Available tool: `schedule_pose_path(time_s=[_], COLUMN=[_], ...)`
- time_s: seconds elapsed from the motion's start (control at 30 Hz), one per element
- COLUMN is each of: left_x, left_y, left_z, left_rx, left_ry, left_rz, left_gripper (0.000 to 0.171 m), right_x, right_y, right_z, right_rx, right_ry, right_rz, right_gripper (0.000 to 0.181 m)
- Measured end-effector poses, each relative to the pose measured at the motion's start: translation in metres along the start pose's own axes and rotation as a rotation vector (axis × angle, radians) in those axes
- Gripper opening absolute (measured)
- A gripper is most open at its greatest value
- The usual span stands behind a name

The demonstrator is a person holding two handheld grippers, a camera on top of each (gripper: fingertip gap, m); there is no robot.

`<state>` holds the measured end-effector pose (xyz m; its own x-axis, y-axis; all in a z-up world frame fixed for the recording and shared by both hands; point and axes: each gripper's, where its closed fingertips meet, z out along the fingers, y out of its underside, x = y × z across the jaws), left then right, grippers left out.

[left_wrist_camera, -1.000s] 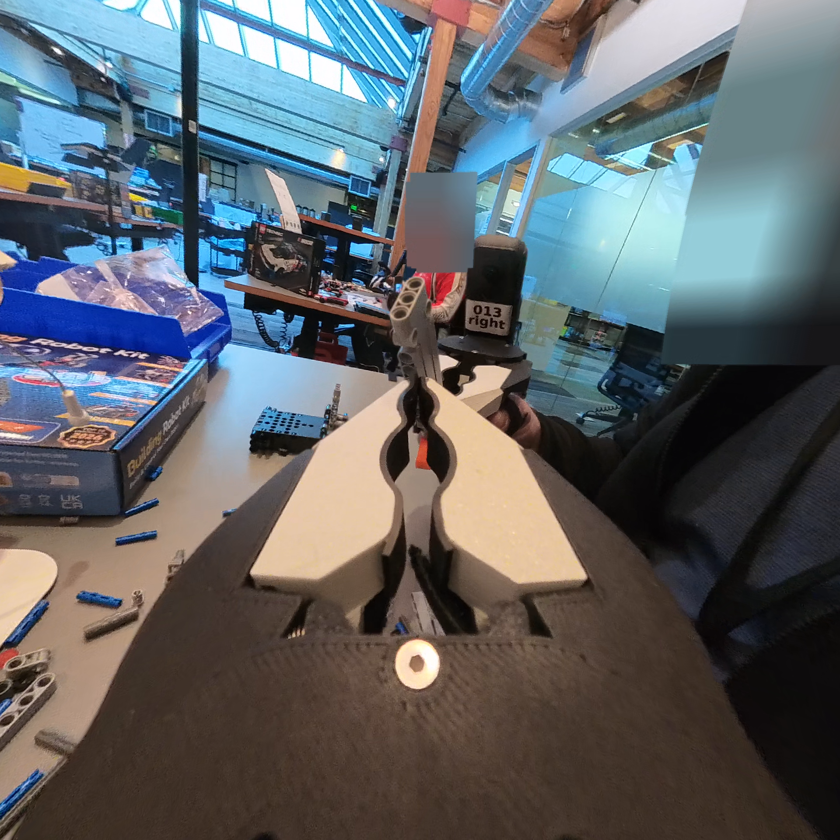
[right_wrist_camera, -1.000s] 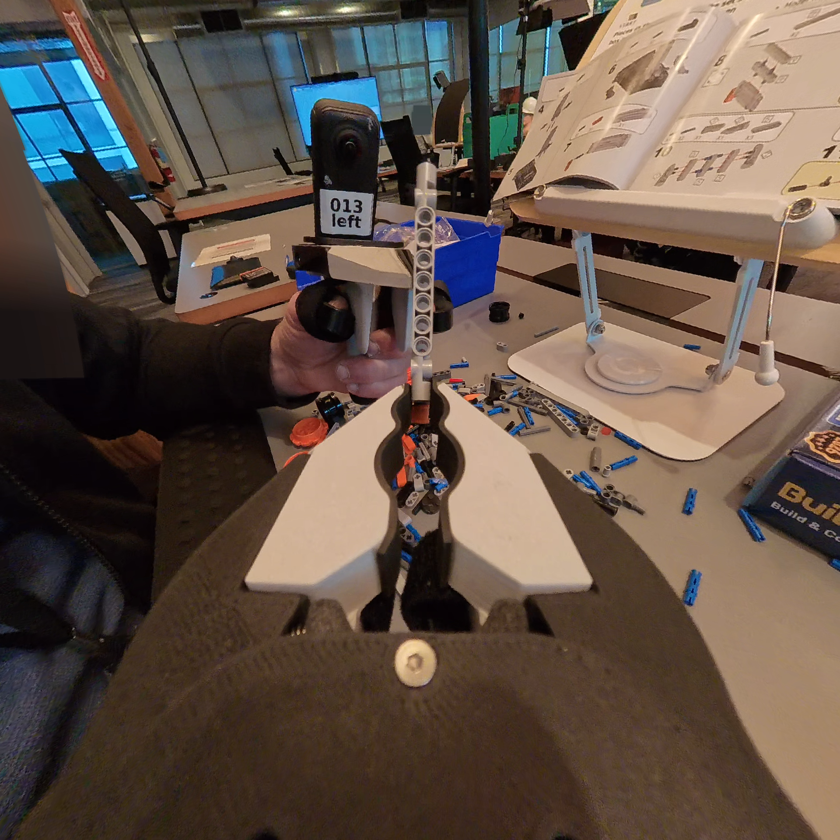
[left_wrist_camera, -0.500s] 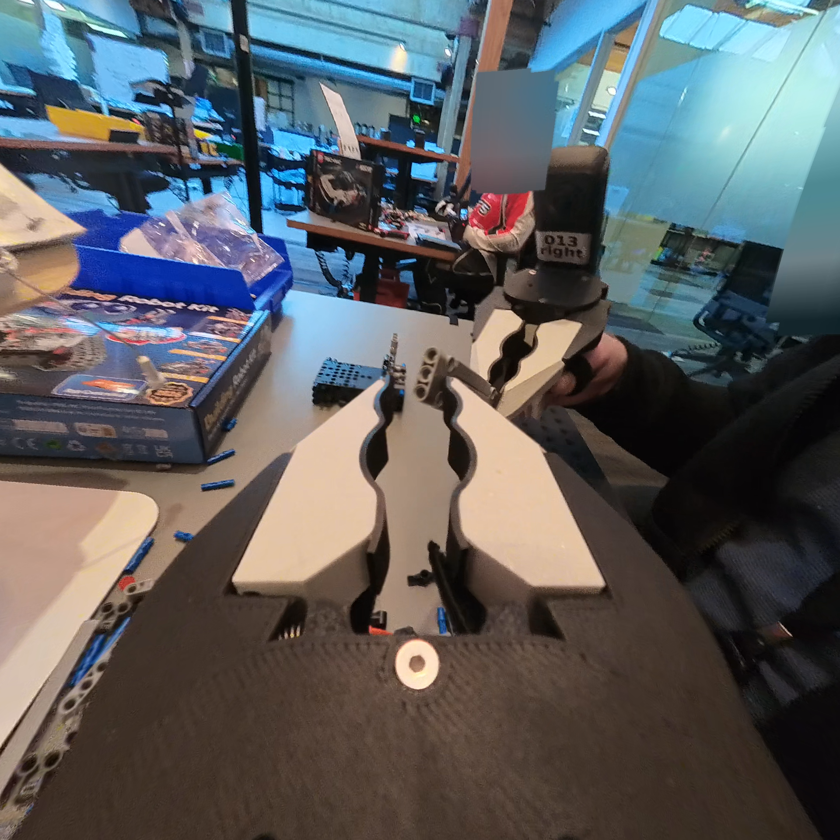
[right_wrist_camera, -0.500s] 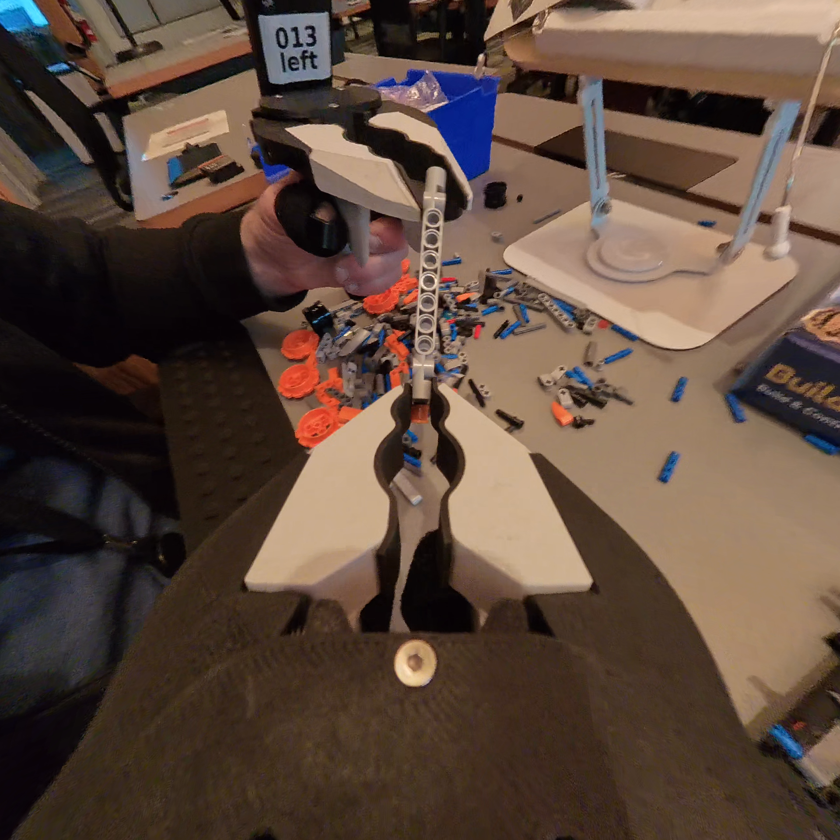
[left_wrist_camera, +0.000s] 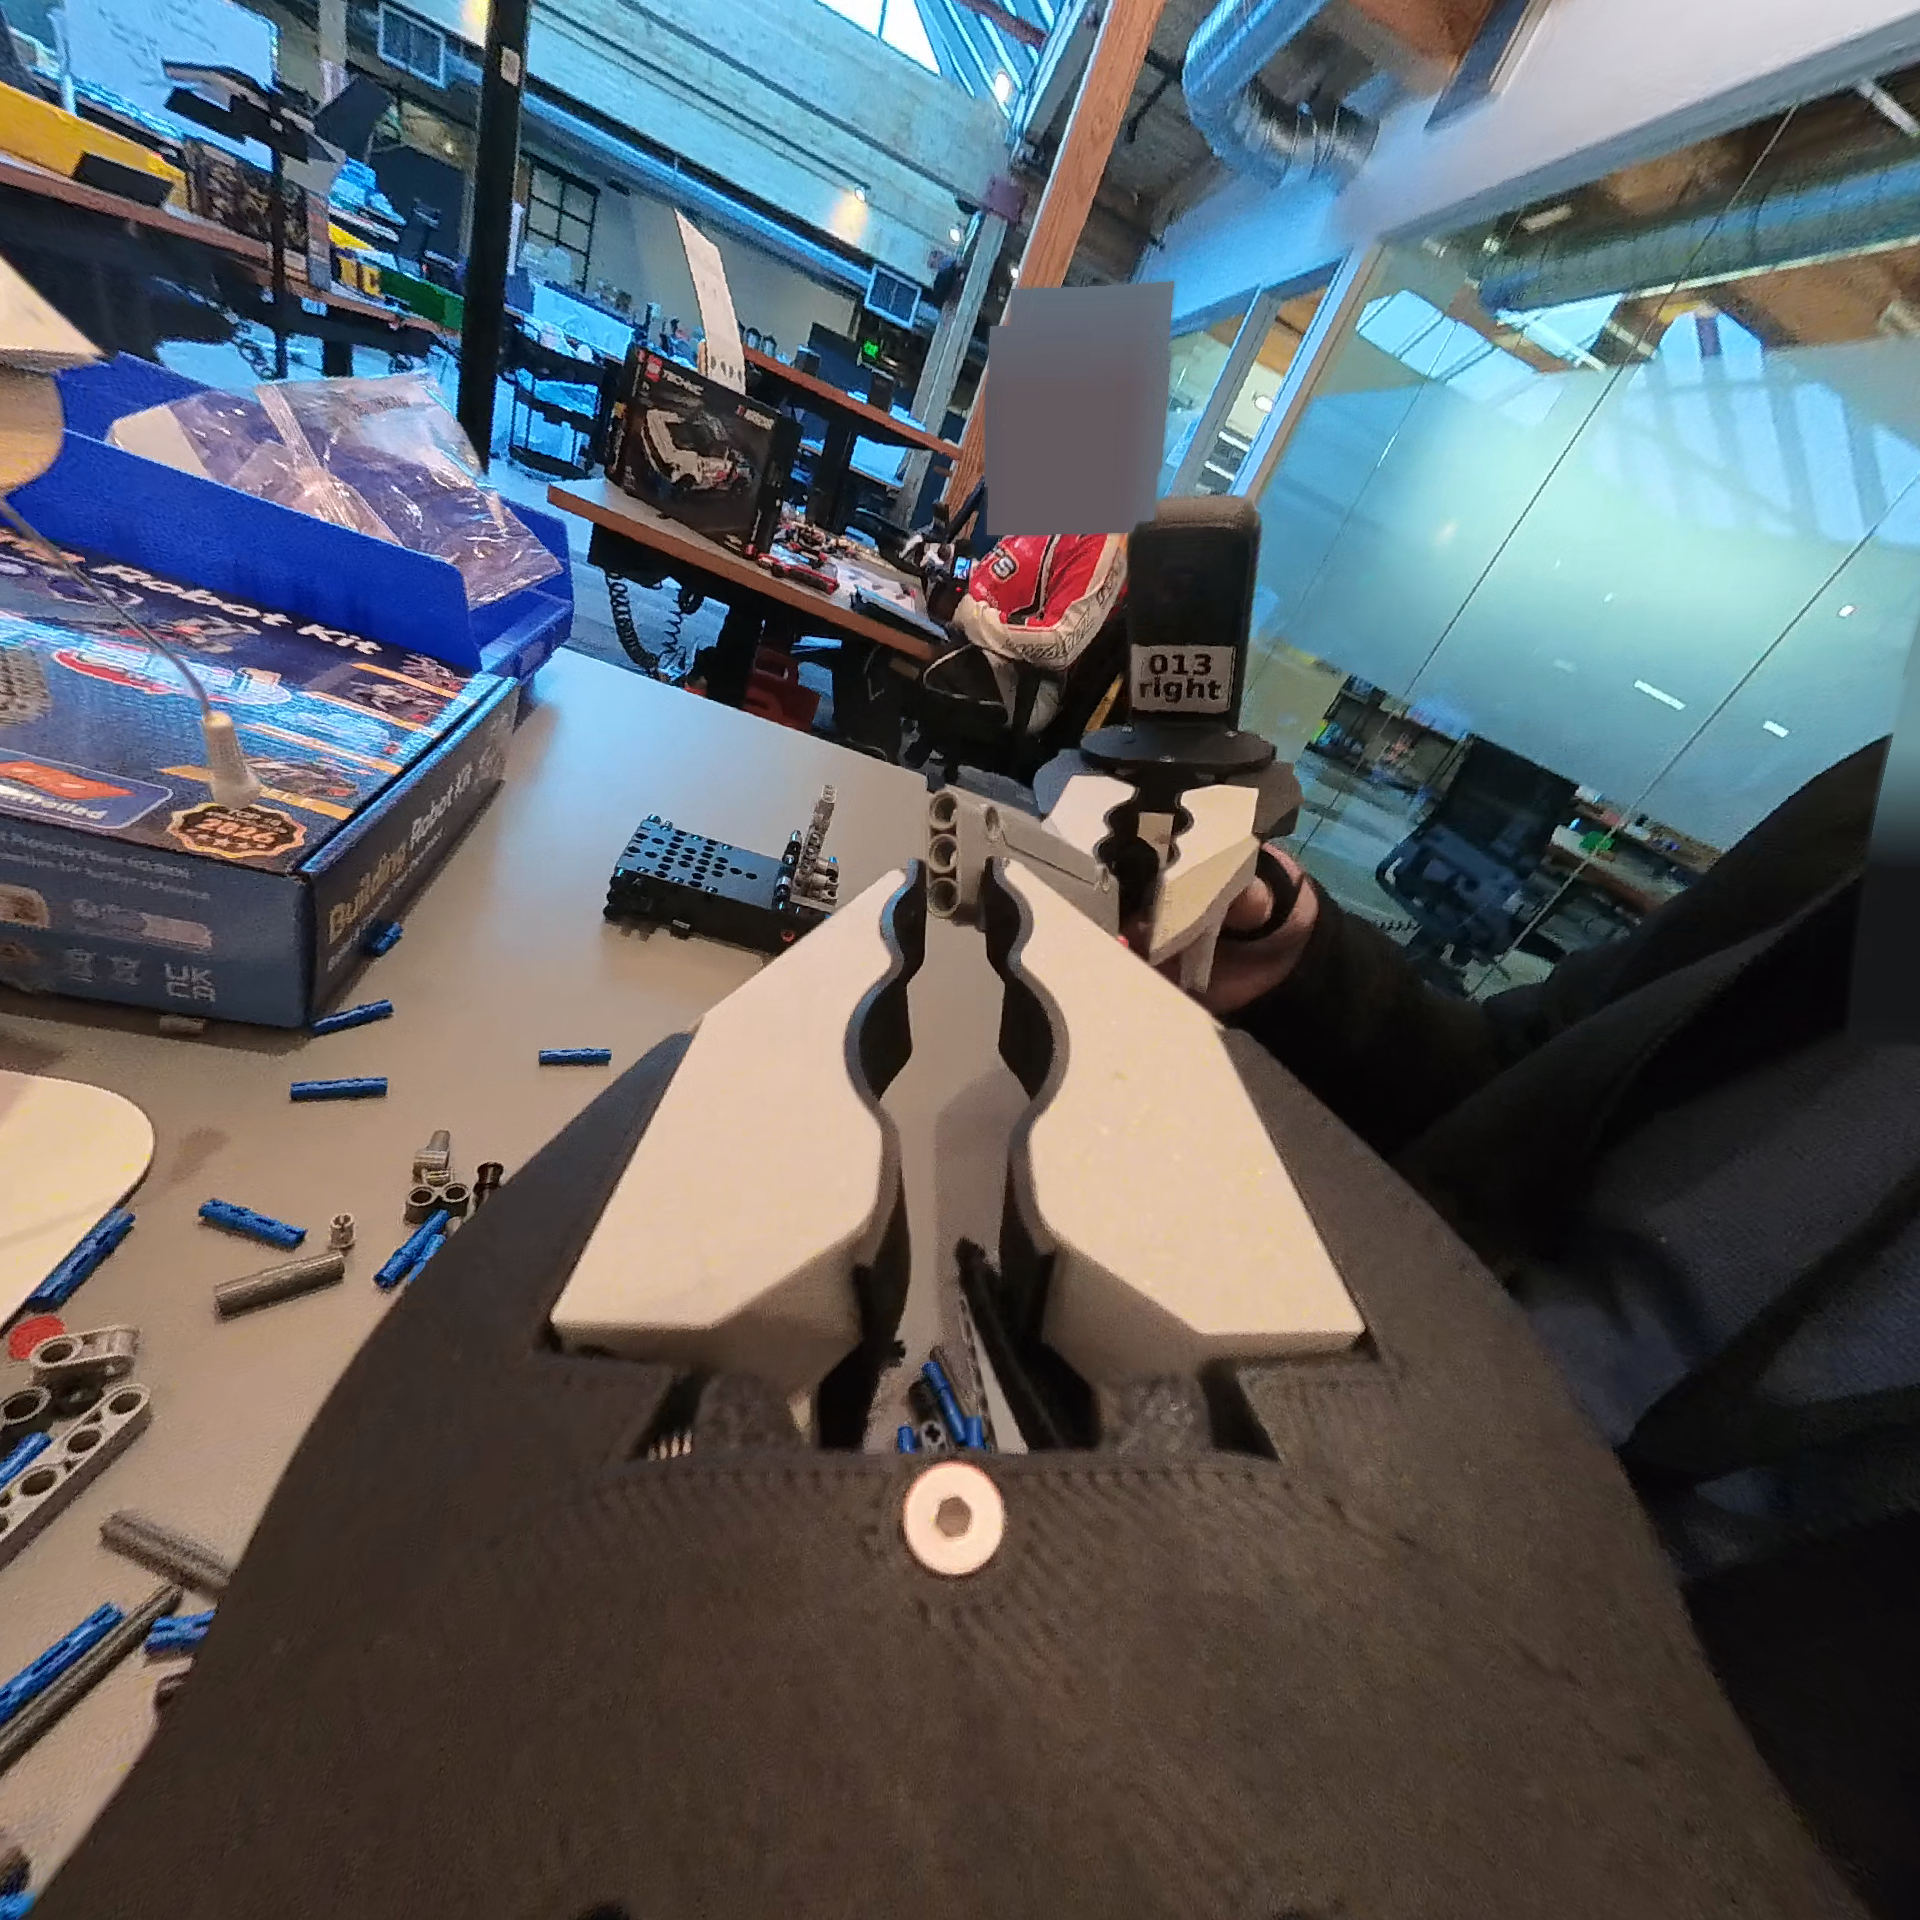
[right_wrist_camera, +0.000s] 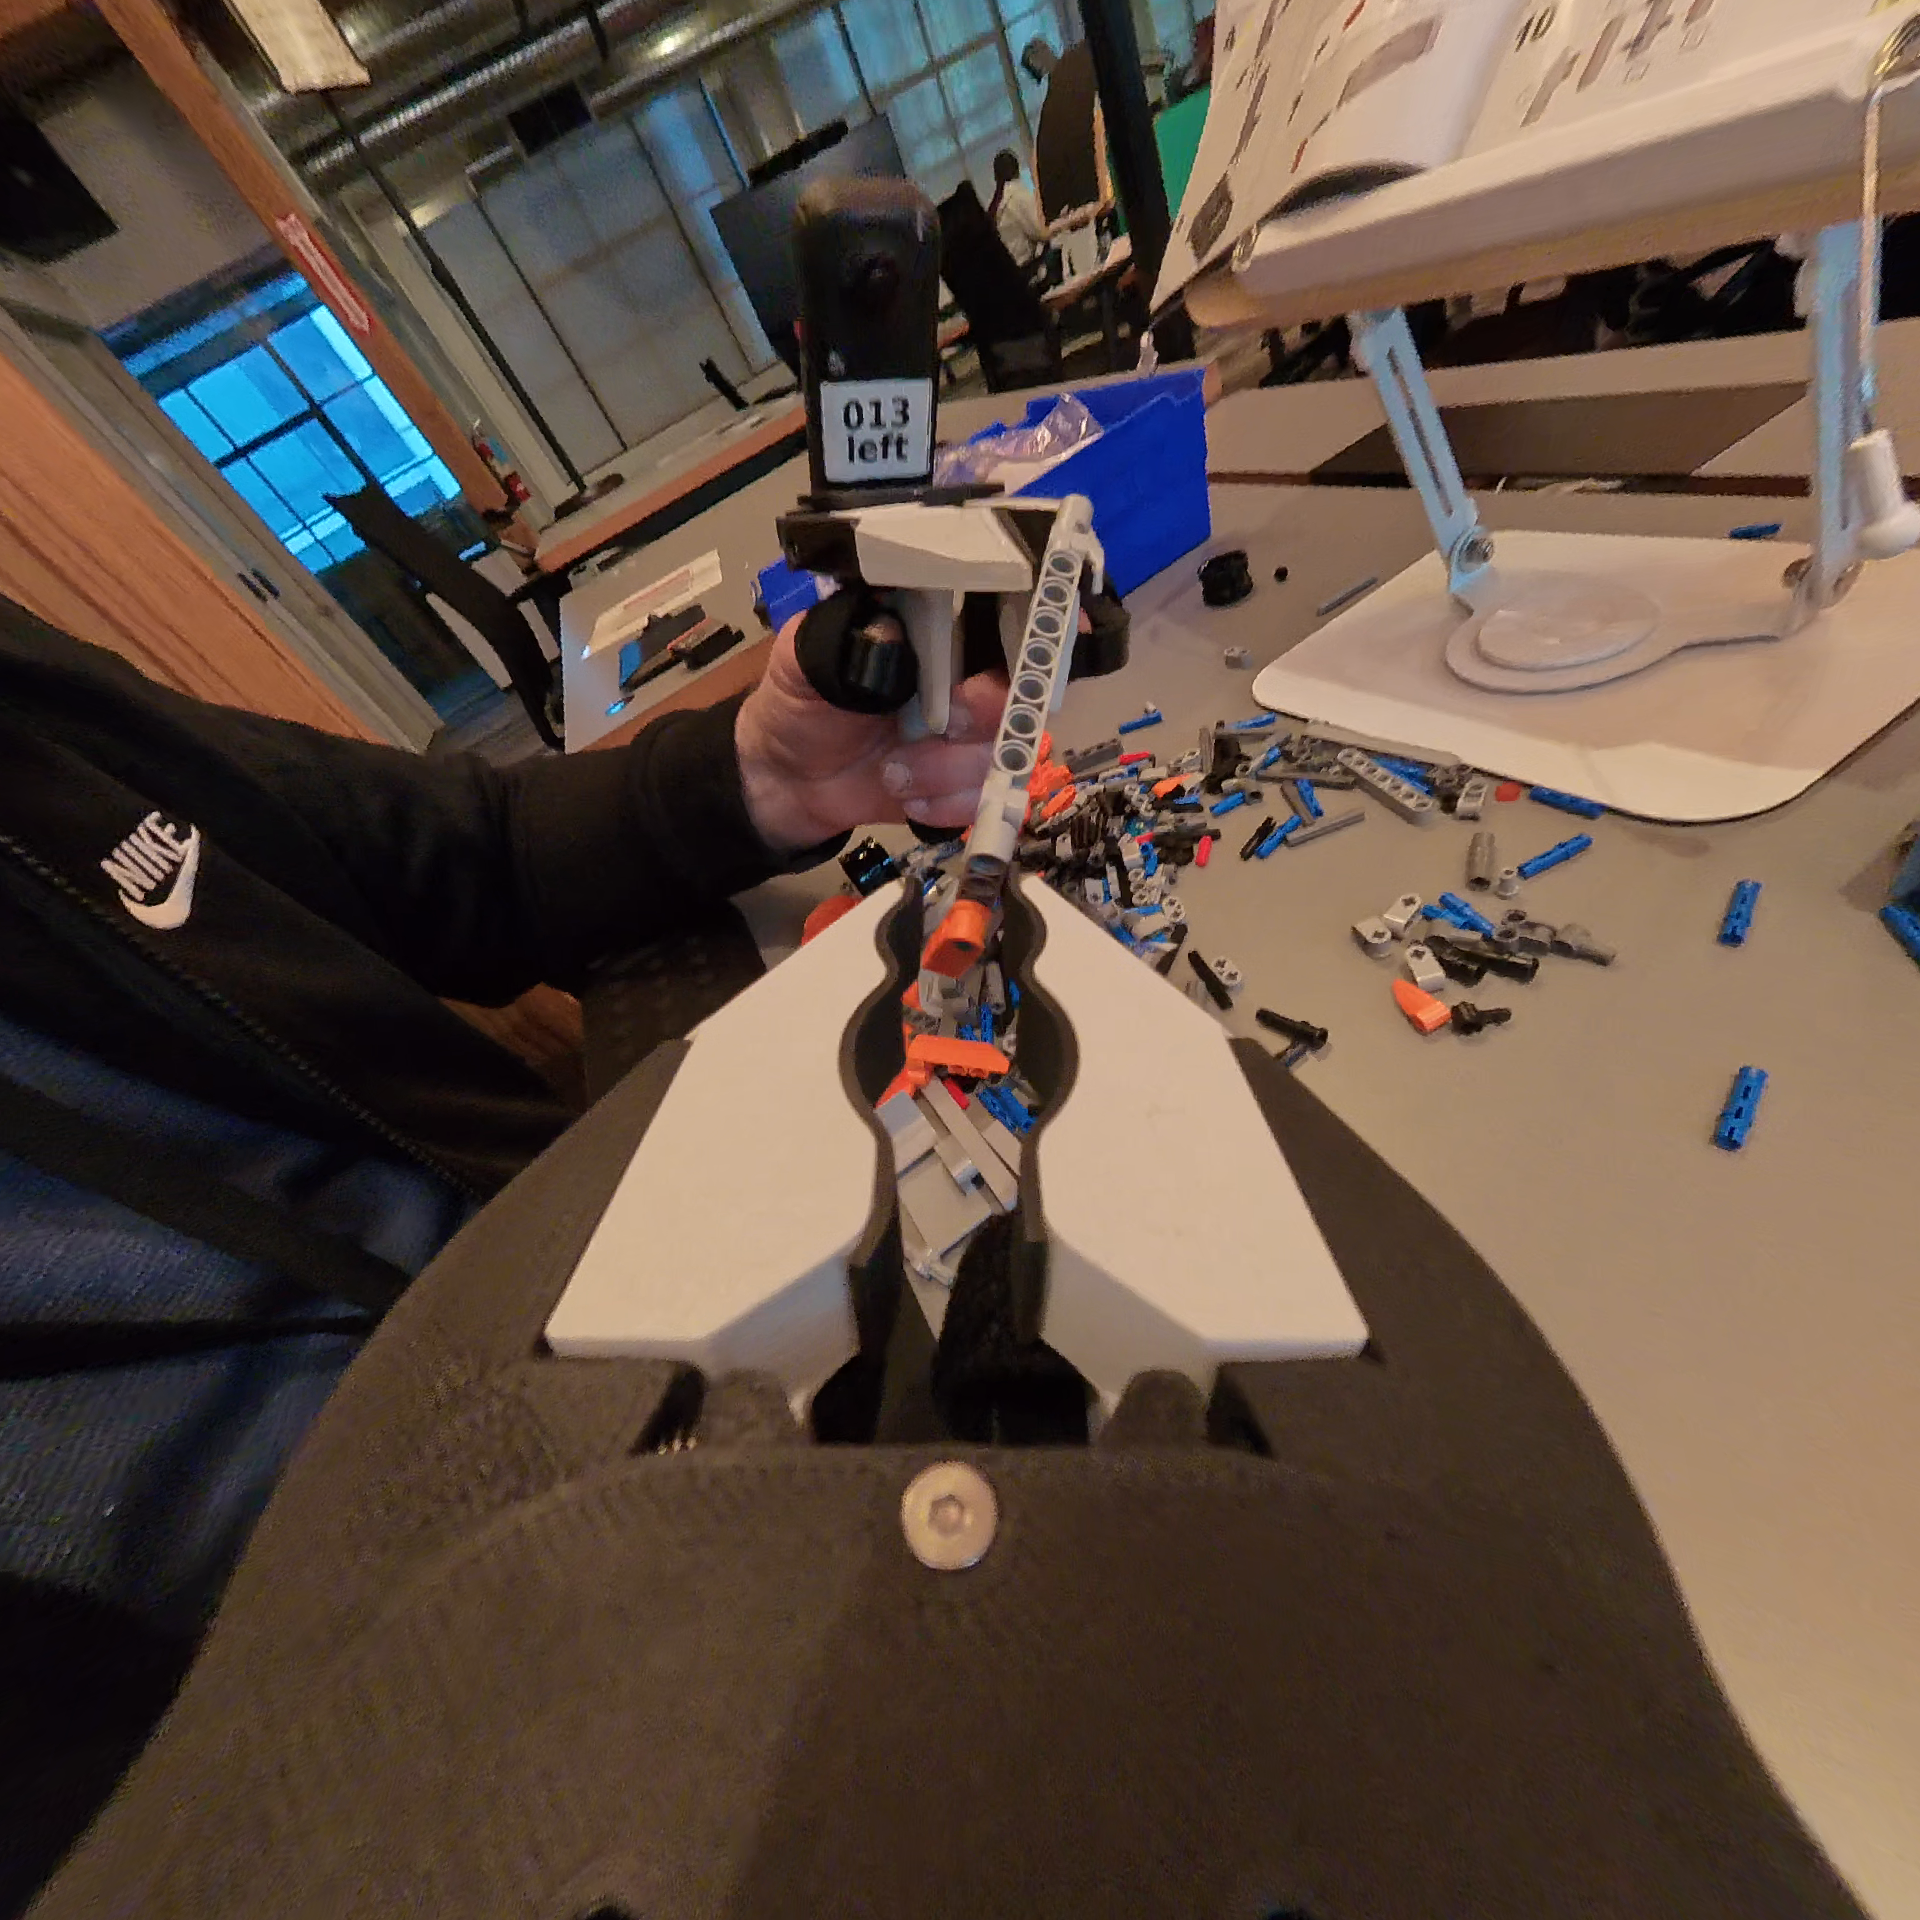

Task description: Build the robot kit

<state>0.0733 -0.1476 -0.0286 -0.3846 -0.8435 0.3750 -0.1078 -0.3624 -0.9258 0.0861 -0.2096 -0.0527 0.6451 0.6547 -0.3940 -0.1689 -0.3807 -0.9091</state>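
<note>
A long grey beam with holes [right_wrist_camera: 1034,665] spans between both grippers above the table. My right gripper [right_wrist_camera: 971,883] is shut on its near end, where an orange connector [right_wrist_camera: 961,925] sits between the fingers. My left gripper [left_wrist_camera: 956,883] is closed around the beam's other end [left_wrist_camera: 956,857], which stands upright between the fingertips. The left gripper also shows in the right wrist view [right_wrist_camera: 1039,530], held by a hand. The right gripper also shows in the left wrist view [left_wrist_camera: 1138,873].
A pile of loose grey, blue, black and orange parts [right_wrist_camera: 1143,821] lies under the grippers. A white book stand [right_wrist_camera: 1558,665] holds an open booklet. A blue kit box [left_wrist_camera: 239,748], a blue bin [left_wrist_camera: 312,561] and a black perforated block [left_wrist_camera: 707,873] lie beyond. One gripper's finger ends stand about 7 centimetres off the other's.
Half a second ago my left gripper was open and off the beam. It has now closed on the beam's far end. My right gripper kept its hold and tilted the beam.
</note>
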Motion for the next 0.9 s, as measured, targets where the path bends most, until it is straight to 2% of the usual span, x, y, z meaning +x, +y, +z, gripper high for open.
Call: schedule_pose_path(time_s=[0.1,0.37,0.47,0.63,0.73,0.8,0.83,0.9], left_x=[0.000,-0.007,-0.011,-0.008,-0.003,-0.001,0.000,0.002], left_y=[-0.002,-0.014,-0.018,-0.020,-0.021,-0.021,-0.020,-0.018], left_z=[-0.002,-0.009,-0.013,-0.014,-0.012,-0.011,-0.010,-0.008], left_rx=[0.018,0.108,0.135,0.153,0.156,0.156,0.156,0.151], left_ry=[0.016,0.011,-0.006,0.016,0.033,0.041,0.046,0.054], left_rz=[-0.026,-0.094,-0.113,-0.120,-0.118,-0.112,-0.115,-0.110], left_gripper=[0.009,0.007,0.005,0.005,0.005,0.005,0.005,0.005], right_x=[-0.001,0.003,0.001,0.015,0.030,0.030,0.029,0.027], right_y=[-0.007,-0.018,-0.018,-0.011,-0.008,-0.010,-0.010,-0.009], right_z=[0.000,-0.002,-0.002,0.000,0.002,0.005,0.008,0.014], right_rx=[0.042,0.142,0.161,0.126,0.110,0.124,0.118,0.109], right_ry=[-0.005,-0.085,-0.112,-0.006,0.084,0.074,0.063,0.050], right_rz=[0.009,0.110,0.115,0.076,0.055,0.065,0.063,0.041], right_gripper=[0.008,0.018,0.015,0.016,0.024,0.029,0.027,0.009])
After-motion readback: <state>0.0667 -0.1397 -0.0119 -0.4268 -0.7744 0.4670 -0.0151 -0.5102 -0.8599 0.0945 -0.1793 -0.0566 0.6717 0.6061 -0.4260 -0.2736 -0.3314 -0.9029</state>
